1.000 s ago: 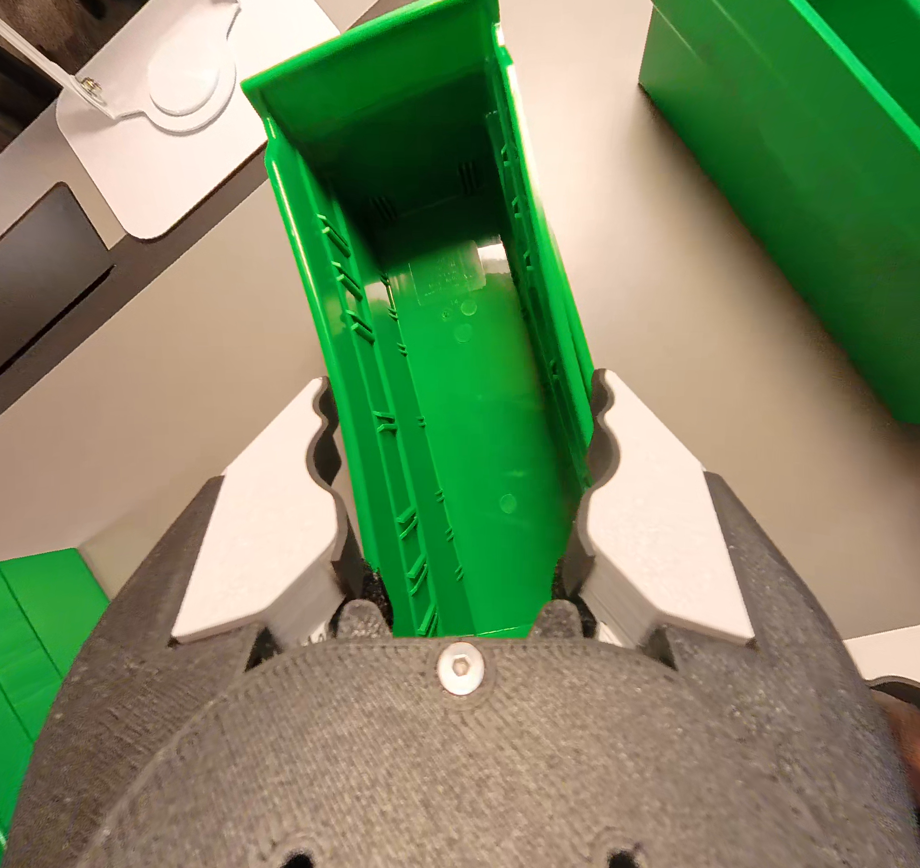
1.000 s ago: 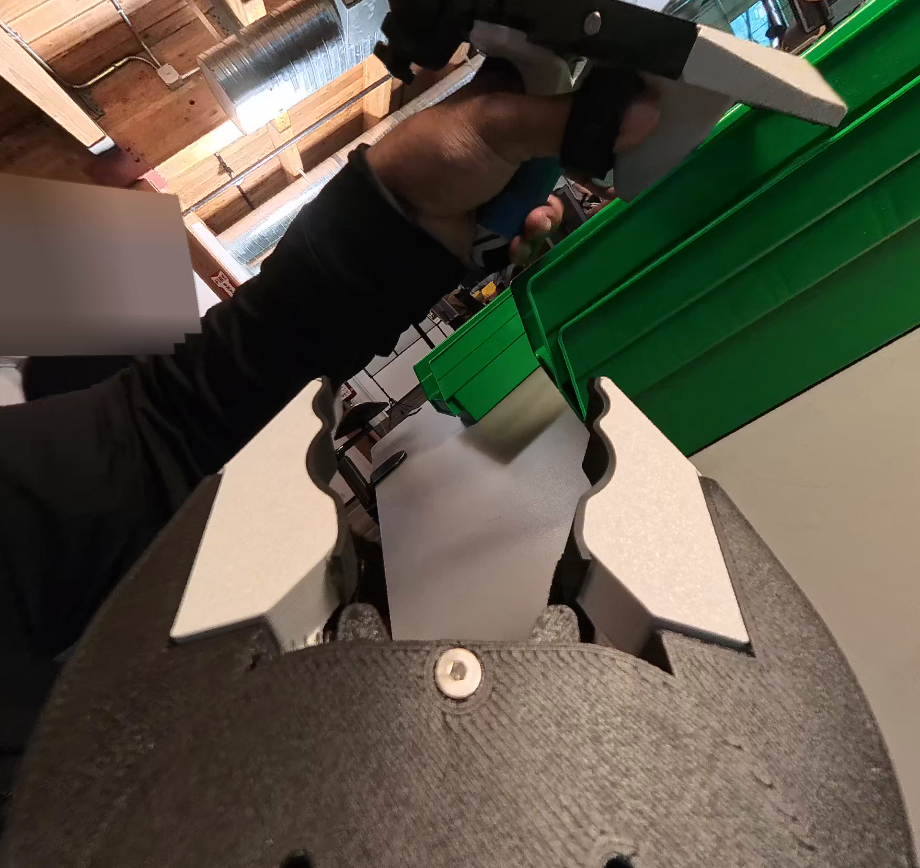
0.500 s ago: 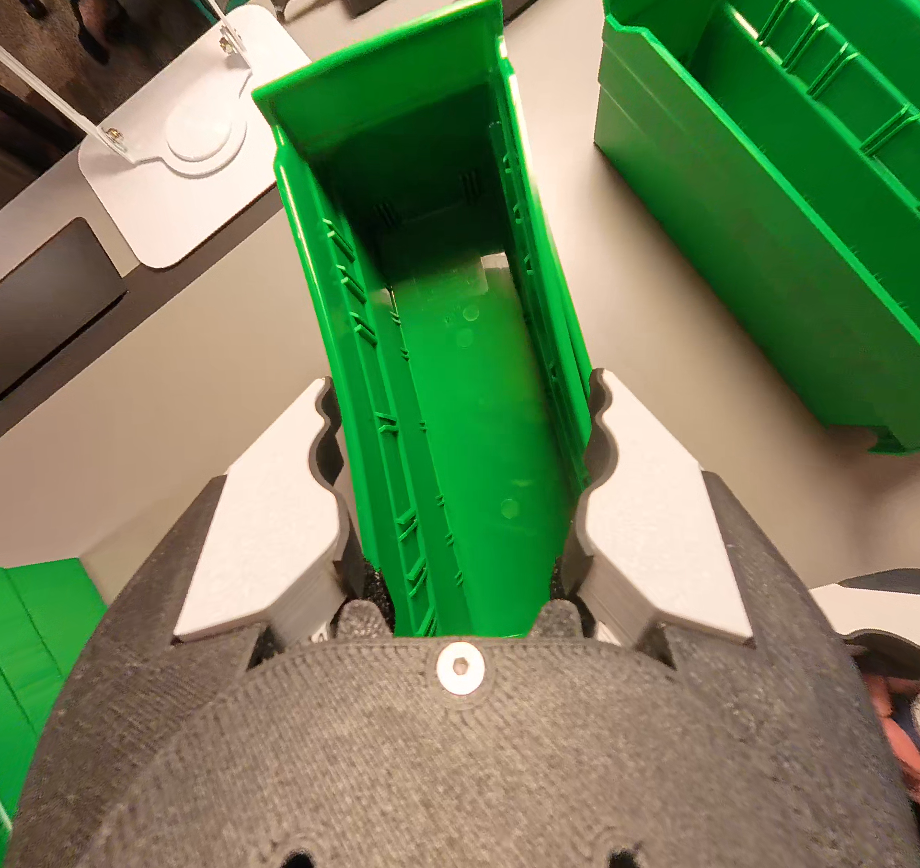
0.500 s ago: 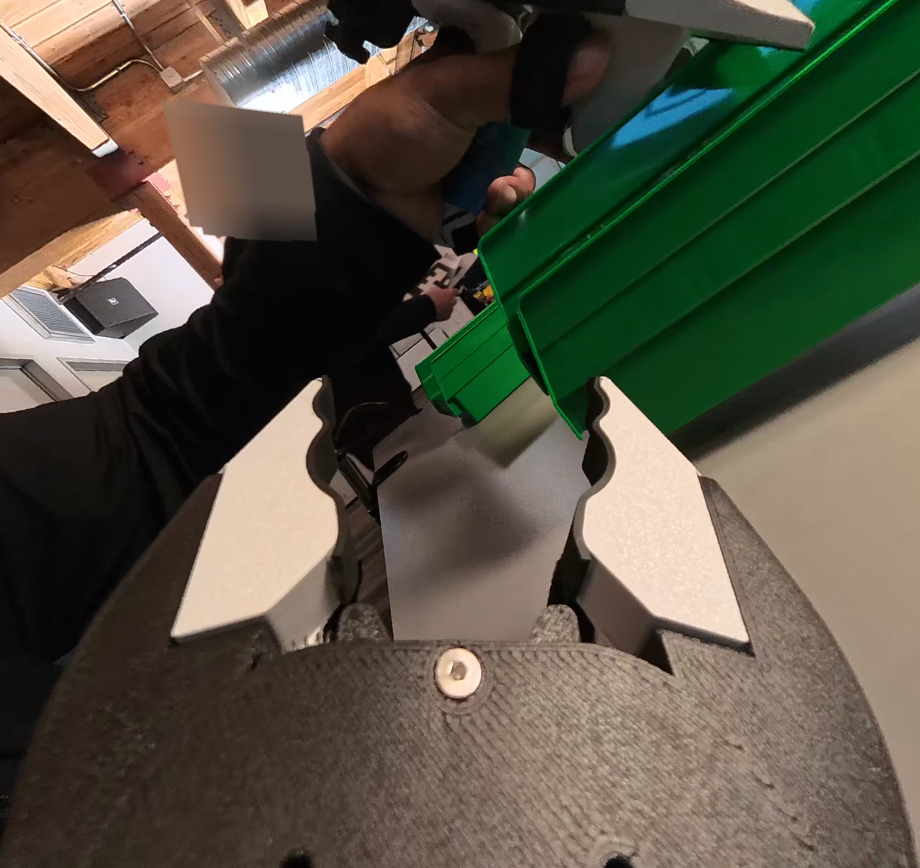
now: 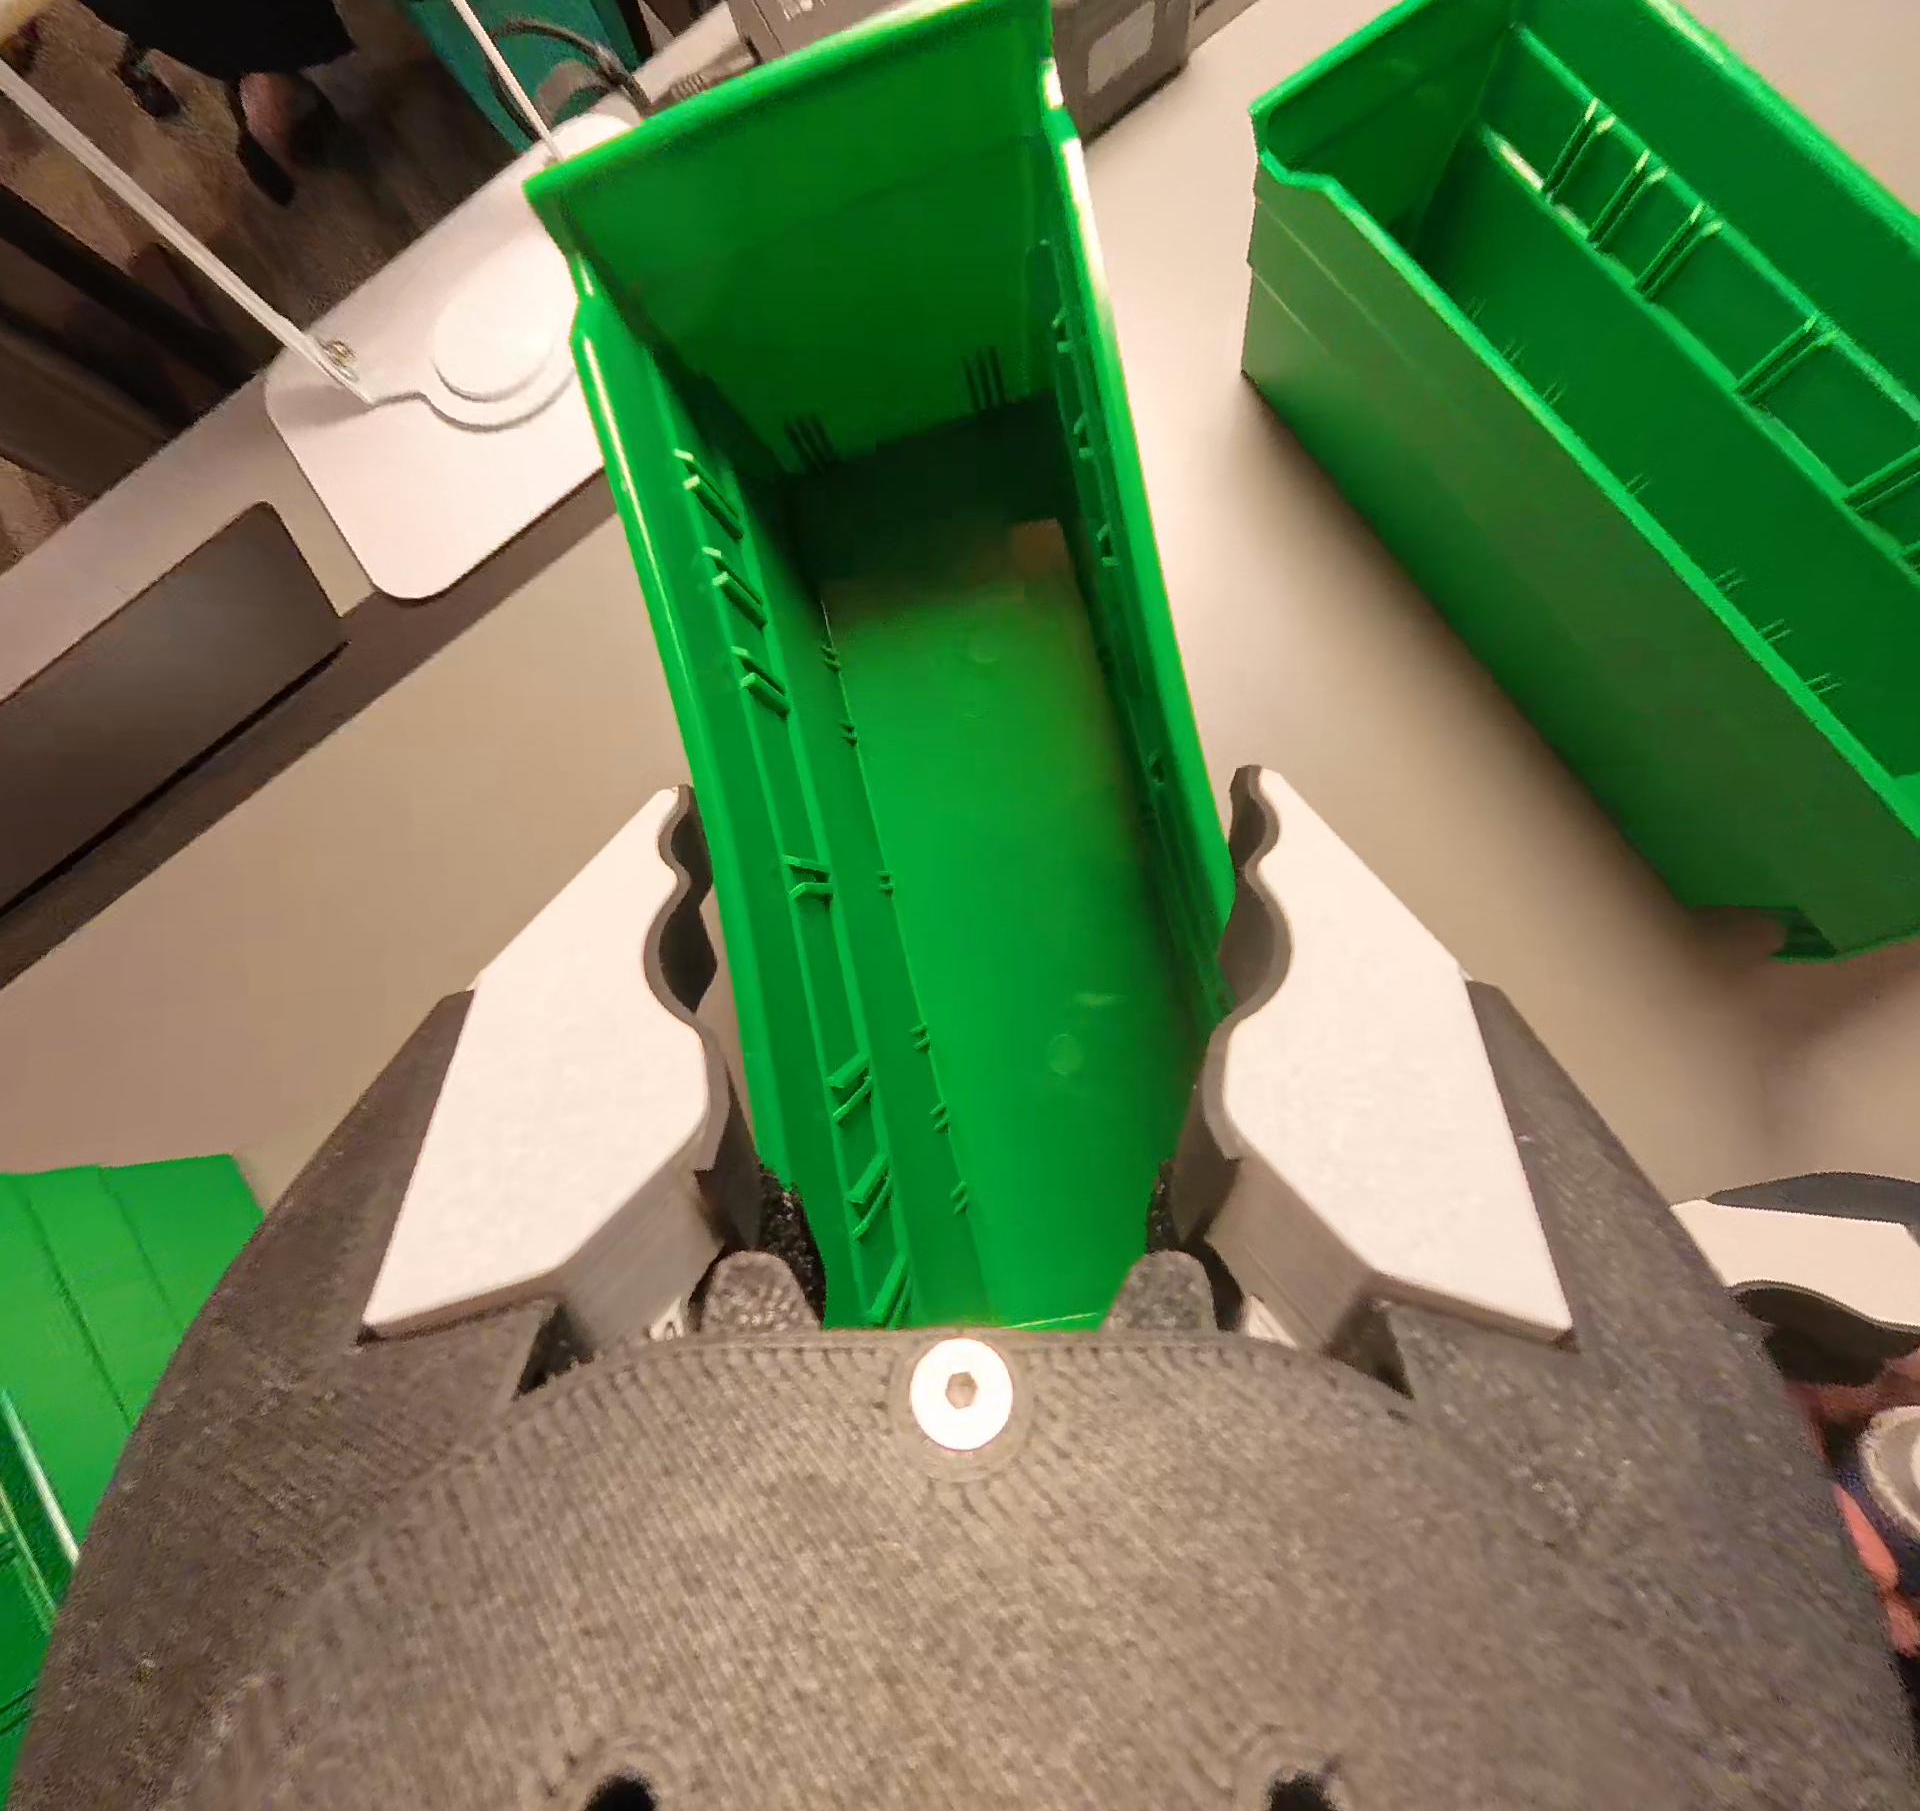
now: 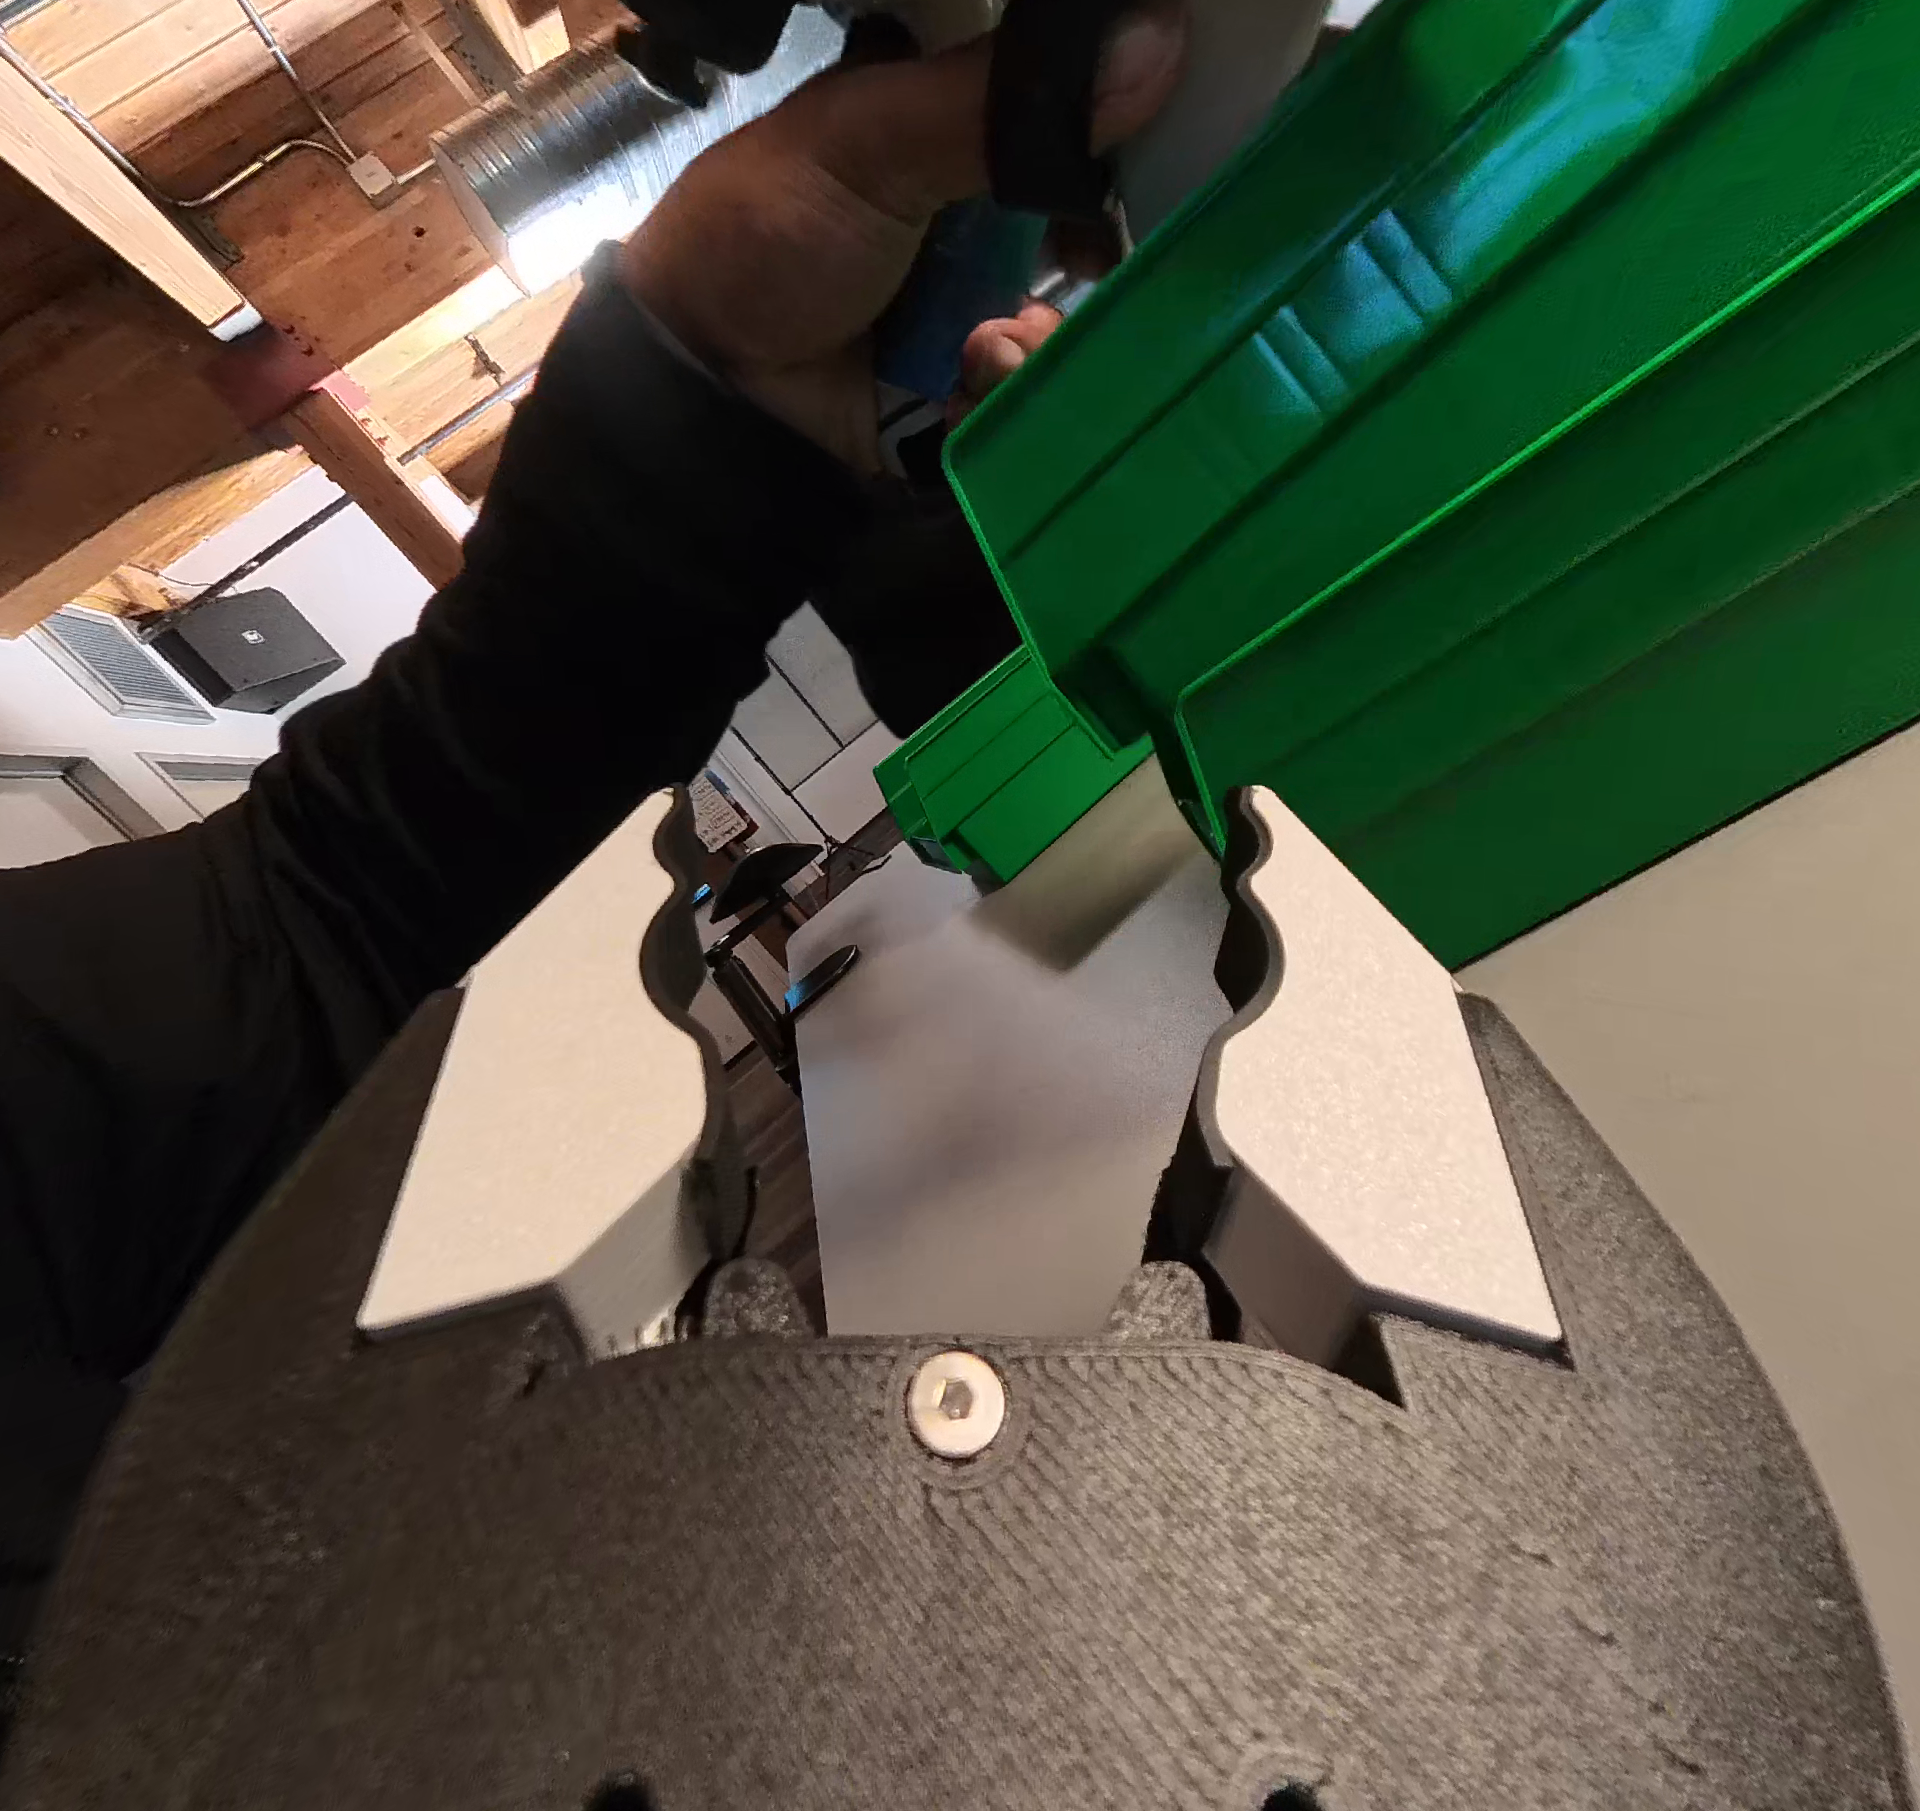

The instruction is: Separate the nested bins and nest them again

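Left wrist view puts my left gripper [image 5: 961, 888] astride a narrow green bin [image 5: 935, 618], jaws spread wide with both pads pressed on its long outer walls; the bin hangs lifted above the grey table [image 5: 364, 878], tilted, its open inside facing me. It is glossy plastic with small ribs along the inner walls, a flared lip at the far end and nothing inside. Right of it, a second green bin [image 5: 1621, 514] rests on the table, also bare inside, with a stepped rim. A green stack [image 5: 94, 1273] shows at the lower left corner, and grey boxes [image 5: 1122, 16] sit beyond.

Only the right wrist view shows the held bin's underside and a person's hand [image 6: 821, 234] on the left gripper's handle. My right gripper [image 6: 961, 888] stands wide apart with nothing between its fingers, the right fingertip [image 6: 1262, 826] close against the corner of the resting bin.
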`<move>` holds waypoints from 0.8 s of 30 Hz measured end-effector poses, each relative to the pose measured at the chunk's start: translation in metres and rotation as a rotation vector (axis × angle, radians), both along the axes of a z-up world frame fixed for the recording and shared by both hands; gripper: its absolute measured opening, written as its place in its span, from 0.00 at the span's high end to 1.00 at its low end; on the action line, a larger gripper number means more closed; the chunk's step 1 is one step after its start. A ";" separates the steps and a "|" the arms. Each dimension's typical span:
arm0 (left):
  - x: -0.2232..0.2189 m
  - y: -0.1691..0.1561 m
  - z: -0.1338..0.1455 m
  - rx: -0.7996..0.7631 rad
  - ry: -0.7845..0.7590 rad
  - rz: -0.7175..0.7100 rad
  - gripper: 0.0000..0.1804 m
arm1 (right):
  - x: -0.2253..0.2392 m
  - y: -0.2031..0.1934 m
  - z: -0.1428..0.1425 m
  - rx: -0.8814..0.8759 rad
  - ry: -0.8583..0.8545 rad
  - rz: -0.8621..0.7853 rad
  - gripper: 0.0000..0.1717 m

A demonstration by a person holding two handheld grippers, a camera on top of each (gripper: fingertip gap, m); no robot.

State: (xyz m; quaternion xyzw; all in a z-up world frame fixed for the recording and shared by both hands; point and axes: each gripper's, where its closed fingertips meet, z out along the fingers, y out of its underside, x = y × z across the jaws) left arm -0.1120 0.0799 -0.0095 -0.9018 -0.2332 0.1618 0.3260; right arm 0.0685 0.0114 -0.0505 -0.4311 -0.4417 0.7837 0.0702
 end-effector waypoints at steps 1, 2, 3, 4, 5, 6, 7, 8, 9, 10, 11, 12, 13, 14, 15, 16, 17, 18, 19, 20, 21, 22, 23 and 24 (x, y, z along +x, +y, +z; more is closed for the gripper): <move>0.000 0.000 0.005 0.009 0.001 0.000 0.45 | 0.000 0.000 0.000 0.000 0.000 0.000 0.41; -0.001 0.000 0.011 0.026 0.000 0.002 0.45 | 0.000 0.000 0.000 0.000 0.001 0.000 0.41; -0.001 -0.001 0.018 0.046 -0.002 0.004 0.45 | 0.000 0.000 0.000 -0.001 0.001 0.000 0.41; -0.002 -0.002 0.026 0.068 -0.005 0.008 0.45 | 0.000 0.000 0.000 -0.002 0.001 0.000 0.41; -0.003 -0.005 0.035 0.090 -0.005 0.012 0.44 | 0.000 0.000 0.001 -0.004 0.002 0.000 0.41; -0.006 -0.009 0.044 0.113 -0.002 0.020 0.44 | 0.000 0.001 0.001 -0.006 0.003 0.000 0.41; -0.009 -0.014 0.053 0.132 0.005 0.030 0.44 | 0.000 0.001 0.001 -0.009 0.004 0.001 0.41; -0.014 -0.021 0.061 0.148 0.014 0.045 0.44 | 0.000 0.001 0.001 -0.011 0.004 0.002 0.41; -0.020 -0.030 0.068 0.158 0.024 0.064 0.44 | 0.000 0.001 0.001 -0.014 0.004 0.003 0.41; -0.027 -0.040 0.073 0.163 0.036 0.088 0.44 | 0.000 0.001 0.001 -0.016 0.003 0.004 0.41; -0.035 -0.052 0.075 0.162 0.049 0.116 0.43 | 0.001 0.001 0.001 -0.016 0.002 0.005 0.41; -0.044 -0.064 0.074 0.153 0.062 0.147 0.44 | 0.000 0.001 0.001 -0.016 0.003 0.005 0.41; -0.053 -0.077 0.070 0.135 0.071 0.178 0.44 | 0.000 0.001 0.001 -0.015 0.002 0.004 0.41; -0.061 -0.090 0.063 0.111 0.077 0.208 0.44 | 0.000 0.001 0.001 -0.014 0.002 0.005 0.41; -0.069 -0.102 0.053 0.083 0.077 0.238 0.43 | 0.000 0.001 0.001 -0.013 0.002 0.004 0.41; -0.076 -0.114 0.041 0.056 0.070 0.267 0.43 | 0.000 0.001 0.001 -0.013 0.001 0.004 0.41; -0.082 -0.125 0.028 0.031 0.056 0.291 0.43 | 0.000 0.001 0.001 -0.012 0.001 0.003 0.41; -0.087 -0.135 0.014 0.011 0.037 0.312 0.43 | 0.000 0.001 0.001 -0.010 0.001 0.002 0.41; -0.090 -0.143 0.000 -0.003 0.015 0.332 0.43 | 0.000 0.001 0.001 -0.008 0.001 0.002 0.41; -0.093 -0.150 -0.014 -0.016 -0.008 0.348 0.42 | 0.000 0.001 0.000 -0.006 0.001 0.001 0.41; -0.095 -0.155 -0.028 -0.026 -0.031 0.360 0.42 | 0.000 0.001 0.000 -0.004 0.001 -0.001 0.41; -0.096 -0.160 -0.041 -0.035 -0.052 0.370 0.42 | 0.000 0.001 0.000 -0.001 0.001 -0.003 0.41; -0.096 -0.164 -0.052 -0.043 -0.070 0.378 0.42 | 0.000 0.001 0.000 0.001 -0.001 -0.004 0.41; -0.095 -0.167 -0.063 -0.050 -0.085 0.383 0.41 | 0.000 0.000 -0.001 0.003 -0.003 -0.004 0.41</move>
